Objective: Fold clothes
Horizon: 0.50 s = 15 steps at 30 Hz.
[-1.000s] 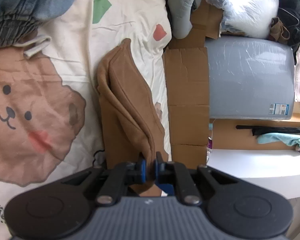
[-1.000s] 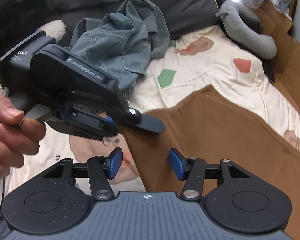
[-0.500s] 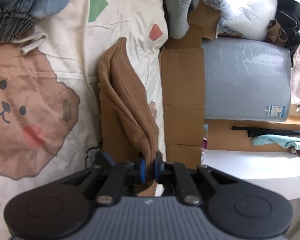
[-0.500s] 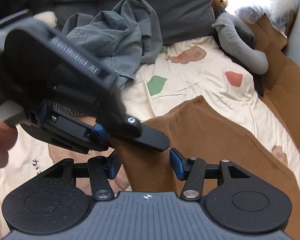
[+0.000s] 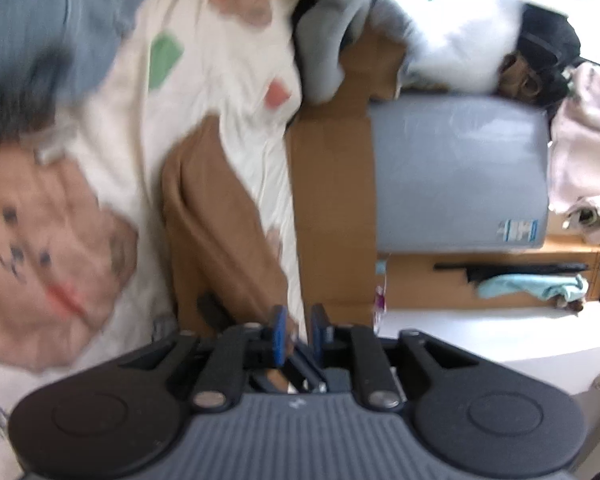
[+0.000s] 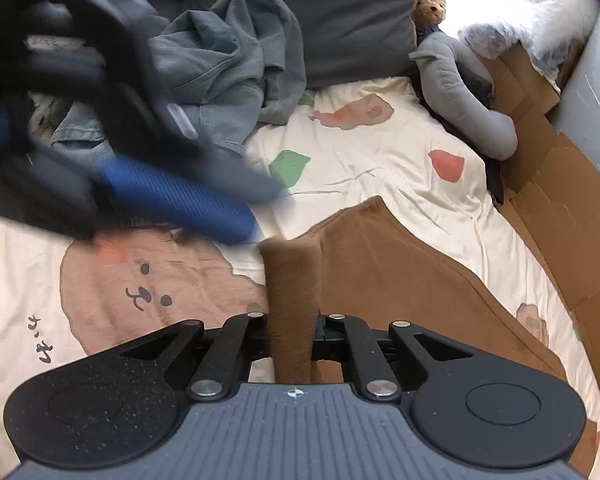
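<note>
The garment (image 6: 400, 280) lay on the bedsheet (image 6: 360, 168), stretching from the near edge of the right wrist view toward the far middle. A fold of it stood up between the closed jaws of the right gripper (image 6: 294, 326). The left gripper (image 6: 172, 196) hung left of and above that fold, over the sheet. Behind it a heap of clothes (image 6: 228, 64) sat on the sheet, with a pillow (image 6: 340, 12) behind the heap. A stuffed toy (image 6: 464, 92) lay at the sheet's right edge; flattened cardboard (image 6: 556, 176) lay right of it. In the left wrist view a wrapped mattress (image 5: 460, 172) stood beyond the cardboard.
</note>
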### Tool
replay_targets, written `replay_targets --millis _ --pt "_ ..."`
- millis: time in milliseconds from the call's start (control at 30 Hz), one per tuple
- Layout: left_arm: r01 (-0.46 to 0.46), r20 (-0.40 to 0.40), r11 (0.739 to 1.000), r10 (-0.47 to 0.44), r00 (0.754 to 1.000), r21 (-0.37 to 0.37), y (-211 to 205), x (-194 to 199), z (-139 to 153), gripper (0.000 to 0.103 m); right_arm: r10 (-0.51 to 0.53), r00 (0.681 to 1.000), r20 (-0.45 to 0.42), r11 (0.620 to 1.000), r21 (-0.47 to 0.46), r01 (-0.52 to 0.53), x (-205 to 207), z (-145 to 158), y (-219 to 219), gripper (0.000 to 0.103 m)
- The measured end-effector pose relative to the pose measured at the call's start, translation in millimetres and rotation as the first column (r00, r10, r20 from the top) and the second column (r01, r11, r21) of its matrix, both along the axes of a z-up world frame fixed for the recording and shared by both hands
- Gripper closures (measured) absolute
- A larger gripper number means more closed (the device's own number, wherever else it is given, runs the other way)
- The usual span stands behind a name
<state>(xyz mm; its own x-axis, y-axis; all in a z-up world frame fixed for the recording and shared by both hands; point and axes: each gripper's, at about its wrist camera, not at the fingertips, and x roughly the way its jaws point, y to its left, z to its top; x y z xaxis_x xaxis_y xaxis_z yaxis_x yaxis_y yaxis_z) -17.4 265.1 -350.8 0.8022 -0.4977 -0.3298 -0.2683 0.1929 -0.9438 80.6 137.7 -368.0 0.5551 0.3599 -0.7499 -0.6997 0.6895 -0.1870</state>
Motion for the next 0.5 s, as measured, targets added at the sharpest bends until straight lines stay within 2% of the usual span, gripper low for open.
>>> replay_targets --millis 67,167,333,467,500 --pt "-0.026 -0.048 0.998 0.029 0.998 0.061 10 1 -2 0.036 -0.018 1.000 -0.014 1.000 0.020 0.018 3 1 -5 0.096" --pt "-0.030 -0.107 0.993 0.042 0.993 0.110 18 13 -12 0.035 -0.040 0.999 -0.025 0.998 0.041 0.041 3 3 -11 0.096" --pt "-0.035 -0.172 0.994 0.053 0.984 0.105 21 41 -40 0.034 -0.048 0.998 -0.037 0.997 0.058 0.050 1 6 -15 0.096" --pt "-0.025 -0.184 0.993 0.047 0.982 0.119 24 63 -52 0.031 -0.048 0.998 -0.040 0.997 0.059 0.051 2 7 -16 0.096" --pt "-0.021 -0.181 0.992 0.043 0.983 0.120 25 70 -52 0.027 -0.050 0.998 -0.042 0.997 0.060 0.052 2 7 -17 0.096"
